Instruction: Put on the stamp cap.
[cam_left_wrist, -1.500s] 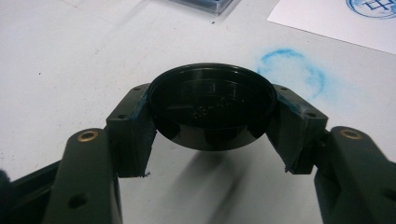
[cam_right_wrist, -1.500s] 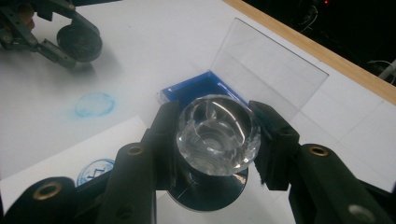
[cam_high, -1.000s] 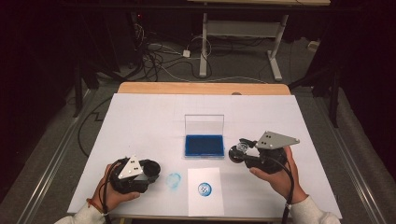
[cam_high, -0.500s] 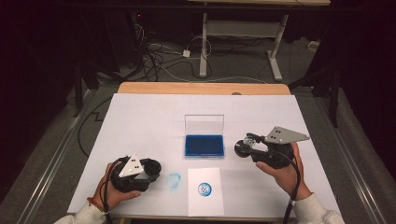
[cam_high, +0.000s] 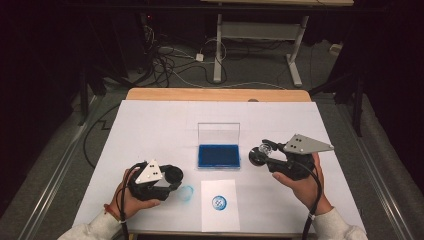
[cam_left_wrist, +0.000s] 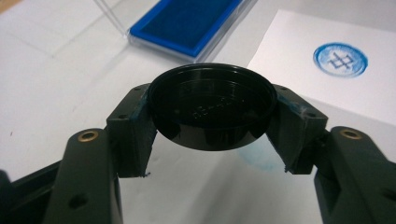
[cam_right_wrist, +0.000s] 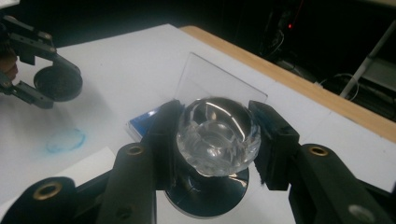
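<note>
My left gripper (cam_high: 173, 176) is at the near left of the white table cover, shut on a round black cap (cam_left_wrist: 212, 105) gripped by its rim. The cap hangs just above the cover, left of a blue ring smudge (cam_high: 186, 194). On the right, my right gripper (cam_high: 264, 151) is shut on a stamp by its clear faceted knob (cam_right_wrist: 217, 133), the stamp's black round base (cam_right_wrist: 205, 198) below the jaws. It hovers just right of the blue ink pad (cam_high: 218, 155). The right gripper view also takes in the left gripper (cam_right_wrist: 56, 84) with the cap.
The ink pad's clear lid (cam_high: 218, 133) stands upright behind it. A white paper sheet (cam_high: 220, 220) with a round blue stamp print (cam_high: 219, 202) lies at the near centre. The table's wooden far edge (cam_high: 215, 95) borders a dark floor with cables and desk legs.
The left gripper has carried the black cap a little to the right and up, closer to the blue smudge. The right gripper with the stamp has barely shifted.
</note>
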